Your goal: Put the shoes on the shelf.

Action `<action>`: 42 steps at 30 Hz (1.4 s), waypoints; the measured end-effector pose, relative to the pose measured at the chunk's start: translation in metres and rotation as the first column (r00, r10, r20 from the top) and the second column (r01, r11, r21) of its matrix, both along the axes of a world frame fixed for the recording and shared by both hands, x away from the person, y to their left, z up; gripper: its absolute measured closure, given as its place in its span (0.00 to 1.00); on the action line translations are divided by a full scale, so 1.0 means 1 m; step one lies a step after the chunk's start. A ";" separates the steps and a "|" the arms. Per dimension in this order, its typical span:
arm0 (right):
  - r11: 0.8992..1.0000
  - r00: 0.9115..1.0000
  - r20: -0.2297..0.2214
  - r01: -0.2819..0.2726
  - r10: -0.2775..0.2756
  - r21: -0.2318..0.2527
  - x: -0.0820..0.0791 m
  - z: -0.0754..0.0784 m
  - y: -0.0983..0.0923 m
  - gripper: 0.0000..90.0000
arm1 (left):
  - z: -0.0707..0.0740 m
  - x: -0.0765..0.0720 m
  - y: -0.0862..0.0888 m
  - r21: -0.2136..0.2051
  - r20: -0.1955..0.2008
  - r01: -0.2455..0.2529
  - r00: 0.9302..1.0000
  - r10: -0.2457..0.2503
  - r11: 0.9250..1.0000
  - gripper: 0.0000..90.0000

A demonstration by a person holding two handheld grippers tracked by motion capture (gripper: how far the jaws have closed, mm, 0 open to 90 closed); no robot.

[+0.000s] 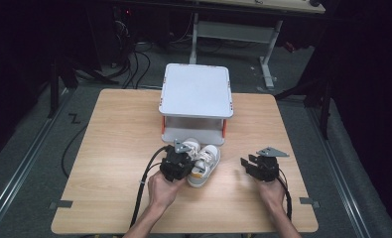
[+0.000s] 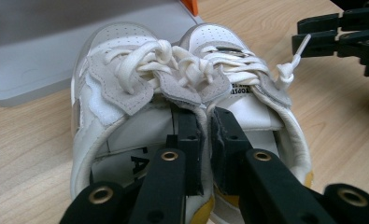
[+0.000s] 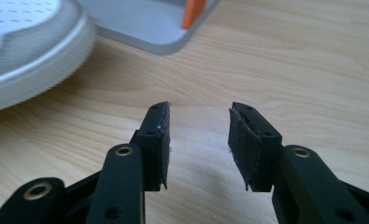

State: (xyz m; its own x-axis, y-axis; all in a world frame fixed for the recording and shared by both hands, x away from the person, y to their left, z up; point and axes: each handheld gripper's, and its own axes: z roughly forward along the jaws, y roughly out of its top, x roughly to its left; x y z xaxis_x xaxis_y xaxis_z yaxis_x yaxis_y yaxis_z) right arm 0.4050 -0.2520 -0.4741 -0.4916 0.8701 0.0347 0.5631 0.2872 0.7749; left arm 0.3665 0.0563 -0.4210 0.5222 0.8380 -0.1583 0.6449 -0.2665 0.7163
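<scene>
Shoes (image 2: 191,107) pinched together at inner collars by left gripper (image 2: 203,140), likely to carry both as one | right gripper (image 3: 198,140) fingers apart, empty, over counter (image 3: 289,70) | shelf (image 1: 196,91) just behind.

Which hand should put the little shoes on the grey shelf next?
Left. The left gripper is already shut on the inner edges of both white shoes, right before the grey shelf. The right gripper is open over bare table.

The left hand-held gripper (image 1: 179,157) has its jaws pinched nearly together, pointing toward 12 o'clock; the right hand-held gripper (image 1: 249,164) has jaws apart, pointing toward 10 o'clock.
</scene>
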 end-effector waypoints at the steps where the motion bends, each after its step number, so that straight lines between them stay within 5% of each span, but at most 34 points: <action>1: 1.000 1.000 -0.001 -0.012 0.012 -0.006 0.000 0.003 0.002 0.65 | 0.000 0.001 0.001 0.000 0.001 -0.001 1.000 0.001 1.000 0.92; 20: 0.990 0.990 0.050 -0.133 0.130 0.045 0.004 0.039 0.029 0.67 | -0.002 0.045 0.004 0.024 0.043 -0.071 0.997 0.070 0.997 0.92; 25: 0.986 0.985 0.073 -0.157 0.153 0.054 0.005 0.050 0.037 0.66 | -0.006 0.057 0.000 0.039 0.065 -0.089 0.994 0.086 0.995 0.92; 29: 0.983 0.979 0.120 -0.174 0.167 0.052 0.007 0.059 0.044 0.65 | -0.011 0.066 0.000 0.004 0.056 -0.112 0.992 0.111 0.994 0.92; 34: 0.977 0.971 0.151 -0.198 0.184 0.078 0.012 0.074 0.049 0.67 | -0.015 0.074 -0.005 0.037 0.060 -0.119 0.991 0.117 0.992 0.92; 42: 0.975 0.965 0.186 -0.205 0.186 0.089 0.025 0.100 0.058 0.67 | -0.017 0.085 -0.008 0.036 0.094 -0.140 0.986 0.136 0.990 0.92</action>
State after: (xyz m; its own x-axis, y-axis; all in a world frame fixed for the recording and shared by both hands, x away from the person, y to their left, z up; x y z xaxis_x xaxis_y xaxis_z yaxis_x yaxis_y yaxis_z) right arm 0.4302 -0.1938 -0.3744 -0.6582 0.7526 0.0198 0.3569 0.2888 0.8884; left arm 0.4514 0.0478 -0.4375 0.4119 0.9078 -0.0784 0.6104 -0.2110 0.7635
